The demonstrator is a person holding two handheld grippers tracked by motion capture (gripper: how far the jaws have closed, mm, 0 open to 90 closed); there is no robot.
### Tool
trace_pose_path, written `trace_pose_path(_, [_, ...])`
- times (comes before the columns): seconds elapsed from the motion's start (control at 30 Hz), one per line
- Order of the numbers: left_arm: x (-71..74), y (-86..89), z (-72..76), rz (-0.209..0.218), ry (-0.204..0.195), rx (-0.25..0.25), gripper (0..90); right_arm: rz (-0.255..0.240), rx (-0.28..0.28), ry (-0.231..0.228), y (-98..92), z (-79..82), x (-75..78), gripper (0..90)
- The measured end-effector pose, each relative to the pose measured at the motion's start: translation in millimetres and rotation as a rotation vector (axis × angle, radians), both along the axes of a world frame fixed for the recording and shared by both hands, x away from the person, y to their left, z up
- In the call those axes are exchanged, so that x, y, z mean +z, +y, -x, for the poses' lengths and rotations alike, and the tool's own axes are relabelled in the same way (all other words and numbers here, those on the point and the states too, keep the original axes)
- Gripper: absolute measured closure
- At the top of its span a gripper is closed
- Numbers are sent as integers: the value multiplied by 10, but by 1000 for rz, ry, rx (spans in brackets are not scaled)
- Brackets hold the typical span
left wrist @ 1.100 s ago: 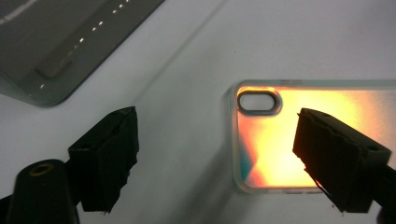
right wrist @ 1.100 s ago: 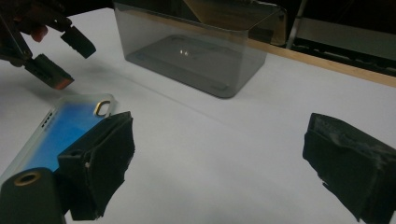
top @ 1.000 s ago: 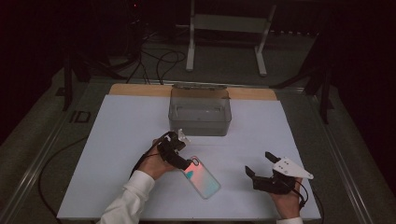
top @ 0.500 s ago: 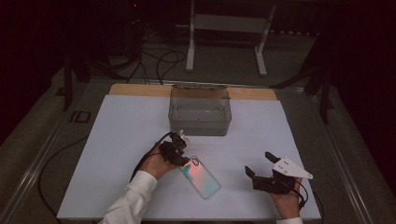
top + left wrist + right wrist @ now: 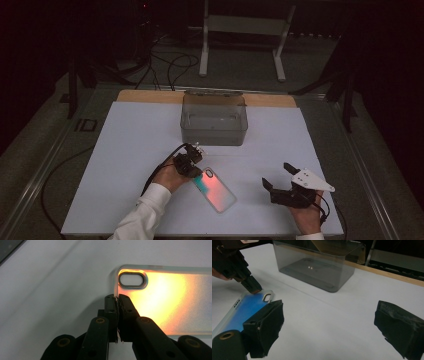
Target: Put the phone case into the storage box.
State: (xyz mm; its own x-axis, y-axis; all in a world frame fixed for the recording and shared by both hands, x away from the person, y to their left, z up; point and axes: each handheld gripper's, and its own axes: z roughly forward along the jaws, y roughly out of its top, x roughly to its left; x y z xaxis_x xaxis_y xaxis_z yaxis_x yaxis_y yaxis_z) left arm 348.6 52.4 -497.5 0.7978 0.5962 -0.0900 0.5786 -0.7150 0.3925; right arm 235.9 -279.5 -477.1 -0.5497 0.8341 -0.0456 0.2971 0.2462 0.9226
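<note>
Pinching the phone case [image 5: 160, 300] rim near its camera cutout, your left gripper [image 5: 117, 298] has just closed; right gripper [image 5: 280, 176] waits wide. Next, lift toward the far clear bin [image 5: 214, 120].

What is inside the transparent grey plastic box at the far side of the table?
Through the transparent grey plastic box only its dark floor with small glints of light shows. Nothing seems to lie inside; its far corners are too dim to judge.

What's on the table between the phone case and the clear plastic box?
Nothing: in the high view only bare white table sheet separates the iridescent clear phone case from the smoky transparent plastic box. The left claw grips the case's near corner.
</note>
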Motion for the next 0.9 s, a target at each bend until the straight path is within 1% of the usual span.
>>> trace_pose_path(0.07, [1,-10,6,-8,-4,-1,876,1,3,-3,3,2,2,89])
trace_pose_path(0.17, [2,-12,21,-16,-21,-9,883,1,0,-2,-2,2,4,89])
trace_pose_path(0.23, [1,-5,32,-14,-30,-13,886,-1,1,-2,-5,3,4,89])
trace_pose_path(0.27, [-3,1,34,-4,-31,-9,886,-1,1,-2,-6,2,4,89])
trace_pose_path(0.3, [-3,1,34,-4,-31,-9,886,-1,1,-2,-6,2,4,89])
trace_pose_path(0.33, [-10,26,33,14,-35,3,886,-1,1,-2,-6,3,5,89])
trace_pose_path(0.5, [-5,95,18,26,-54,12,886,-5,1,-3,-14,1,3,89])
trace_pose_path(0.53, [7,128,13,41,-71,27,886,-4,-1,0,-14,-2,-2,89])
trace_pose_path(0.57, [19,150,9,47,-77,30,886,-4,-1,0,-14,-2,-2,89])
trace_pose_path(0.63, [50,206,2,65,-104,49,886,-5,0,0,-15,-3,-3,89])
trace_pose_path(0.67, [74,245,-2,81,-119,64,887,-7,0,1,-12,-3,-4,89])
trace_pose_path(0.77, [131,329,-8,100,-167,104,886,-7,1,3,-12,-4,-6,89])
trace_pose_path(0.8, [152,359,-8,104,-188,118,886,-9,1,5,-11,-5,-6,89])
trace_pose_path(0.9, [209,482,-1,120,-239,158,886,-9,1,4,-13,-5,-5,89])
